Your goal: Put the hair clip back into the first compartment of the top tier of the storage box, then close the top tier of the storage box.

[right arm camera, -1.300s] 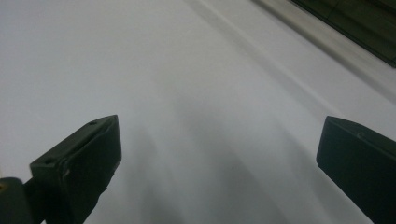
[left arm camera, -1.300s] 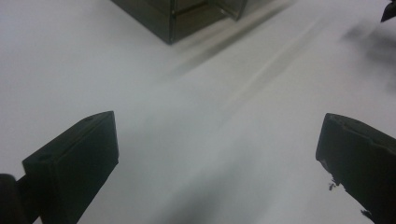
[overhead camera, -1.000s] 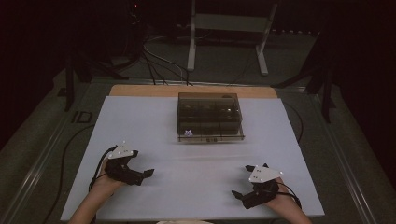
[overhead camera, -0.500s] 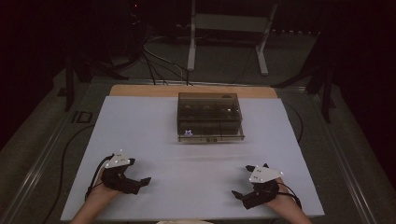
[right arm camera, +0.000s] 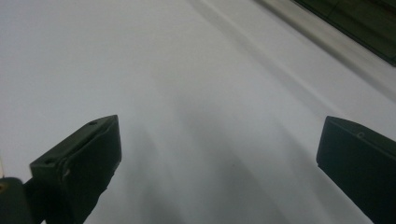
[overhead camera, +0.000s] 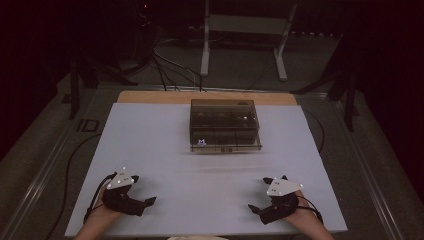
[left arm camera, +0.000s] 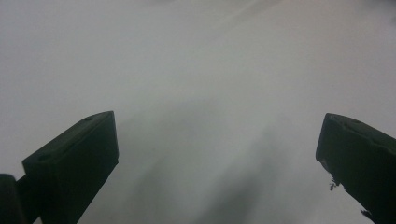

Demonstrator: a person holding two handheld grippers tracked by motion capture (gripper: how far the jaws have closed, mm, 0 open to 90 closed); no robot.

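On the worktop (overhead camera: pixel 165 150) the lidded box (overhead camera: pixel 224 125) sits at the middle, toward the far edge. My left tongs (overhead camera: pixel 145 204) rest near the front left corner, my right tongs (overhead camera: pixel 260 195) near the front right, both well apart from the box.

Both tongs are held low at the near edge, jaws spread wide: the left tongs (overhead camera: pixel 141 204) are angled inward to the right, the right tongs (overhead camera: pixel 261 196) inward to the left, forearms entering from below.
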